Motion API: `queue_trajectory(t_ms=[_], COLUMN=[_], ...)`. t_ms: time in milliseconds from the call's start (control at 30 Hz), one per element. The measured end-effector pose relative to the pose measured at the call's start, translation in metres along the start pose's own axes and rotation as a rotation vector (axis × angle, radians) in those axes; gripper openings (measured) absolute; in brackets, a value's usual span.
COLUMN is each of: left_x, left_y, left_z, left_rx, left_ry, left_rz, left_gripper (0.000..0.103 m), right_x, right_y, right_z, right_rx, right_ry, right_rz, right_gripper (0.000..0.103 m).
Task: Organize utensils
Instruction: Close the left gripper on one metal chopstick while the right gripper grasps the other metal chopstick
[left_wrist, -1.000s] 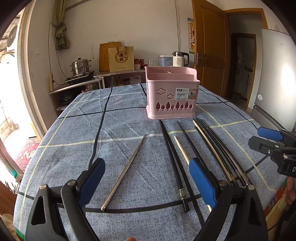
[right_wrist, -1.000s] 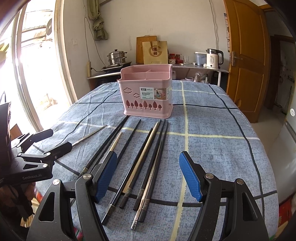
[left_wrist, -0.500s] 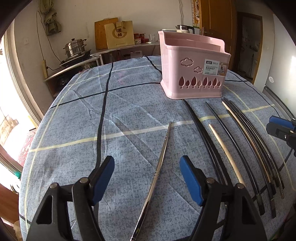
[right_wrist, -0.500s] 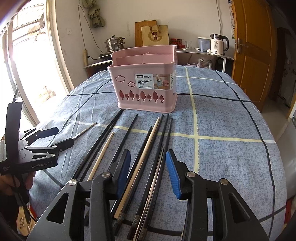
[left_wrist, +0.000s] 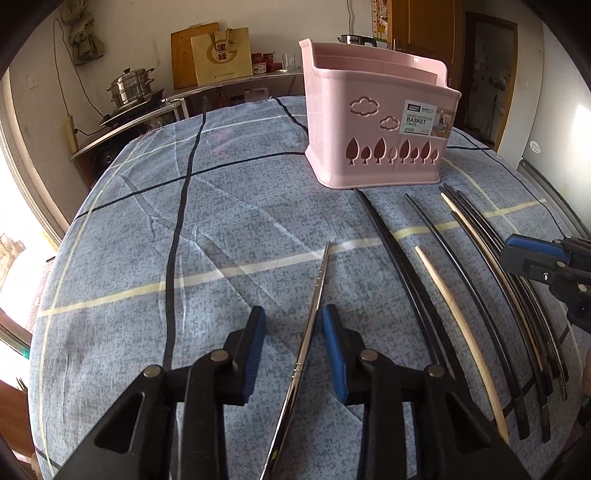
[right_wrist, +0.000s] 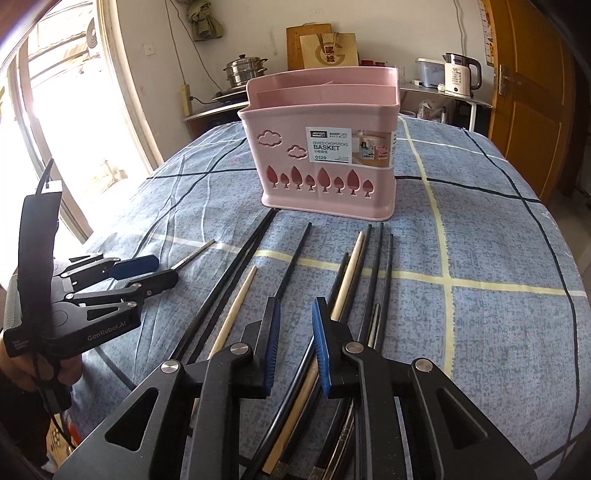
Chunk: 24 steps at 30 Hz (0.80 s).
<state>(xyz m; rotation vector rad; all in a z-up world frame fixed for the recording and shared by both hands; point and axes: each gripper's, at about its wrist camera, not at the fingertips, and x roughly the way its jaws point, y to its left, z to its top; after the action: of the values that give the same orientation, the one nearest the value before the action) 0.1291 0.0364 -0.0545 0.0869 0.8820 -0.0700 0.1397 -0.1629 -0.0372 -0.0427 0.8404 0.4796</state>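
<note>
Chopsticks lie in a row before the pink basket (right_wrist: 325, 155); your left gripper (left_wrist: 293, 347) has been closing around the steel chopstick (left_wrist: 314, 306), pads not yet pressing: centre it, then squeeze squarely

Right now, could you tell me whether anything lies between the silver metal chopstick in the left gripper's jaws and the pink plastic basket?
Nothing visible does: only bare blue patterned tablecloth separates the silver metal chopstick from the pink plastic basket; the black chopsticks lie off to the right.
</note>
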Motion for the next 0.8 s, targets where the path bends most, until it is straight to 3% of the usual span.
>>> queue_trajectory(t_ms=[167, 800], left_x=[0.001, 0.001], left_y=[-0.003, 0.001], left_z=[0.002, 0.001], left_rx=[0.002, -0.013], left_ry=[-0.004, -0.007], left_rz=[-0.008, -0.020], left_gripper=[0.016, 0.016], right_x=[0.004, 0.006], right_y=[-0.014, -0.040], right_z=[-0.006, -0.010], right_rx=[0.026, 0.081], right_ry=[0.039, 0.056], right_rz=[-0.037, -0.065], right_gripper=[0.015, 0.010])
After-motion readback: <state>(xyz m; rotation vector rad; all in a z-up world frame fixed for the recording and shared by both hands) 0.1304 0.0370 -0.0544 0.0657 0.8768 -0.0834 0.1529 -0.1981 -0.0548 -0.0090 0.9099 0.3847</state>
